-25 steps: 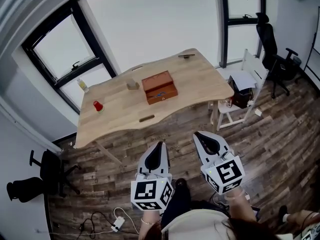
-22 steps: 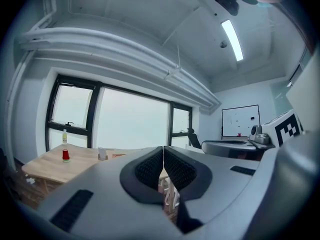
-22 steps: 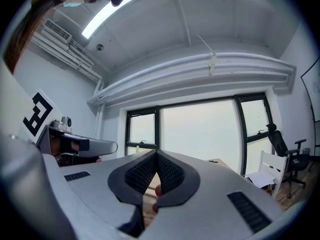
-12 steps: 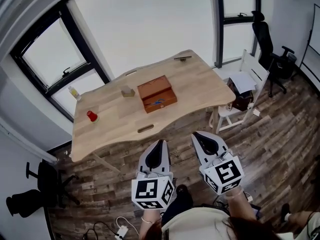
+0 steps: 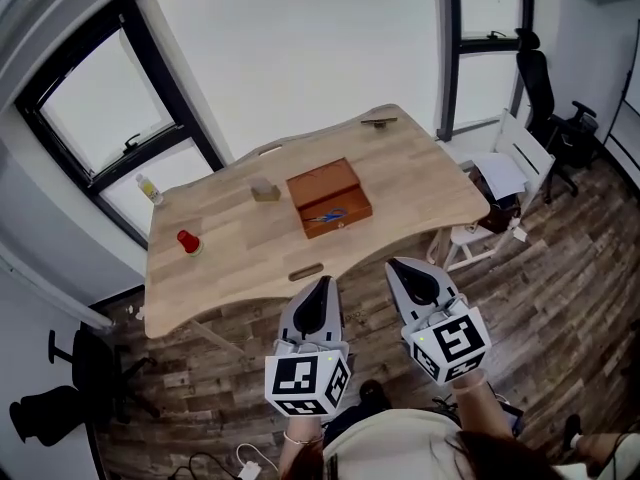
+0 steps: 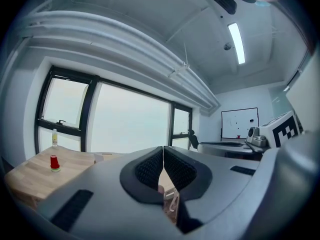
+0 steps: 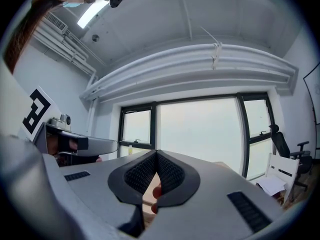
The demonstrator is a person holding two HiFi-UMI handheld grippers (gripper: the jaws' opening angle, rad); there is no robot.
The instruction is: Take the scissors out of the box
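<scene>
Window panes (image 5: 300,58) in black frames fill the far wall, bright and blank. Below them a dark wood-plank floor (image 5: 560,298) runs under a pale wooden table (image 5: 240,258) with a wavy near edge. You stand back from that edge, well apart from it.

A white chair (image 5: 520,153) with papers on its seat stands at the table's right end, and a black office chair (image 5: 545,93) sits beyond it. In the left gripper view a whiteboard (image 6: 240,124) hangs on a side wall, its marks too small to read.

You hold the left gripper (image 5: 322,286) and right gripper (image 5: 403,268) side by side, both pointing at the table. Each carries a cube (image 5: 305,386) printed with black-and-white square code patterns. In each gripper's own view the ribbed black jaws are pressed together at the tips, pinching nothing.

A brown wooden box (image 5: 328,183) sits open at the middle of the table. The scissors (image 5: 327,215), blue-handled, lie inside its near part.

A small tan block (image 5: 265,191) rests just left of the box. A red cup (image 5: 187,240) stands near the table's left edge. A small bottle (image 5: 150,189) stands by the window, its label too small to read.
</scene>
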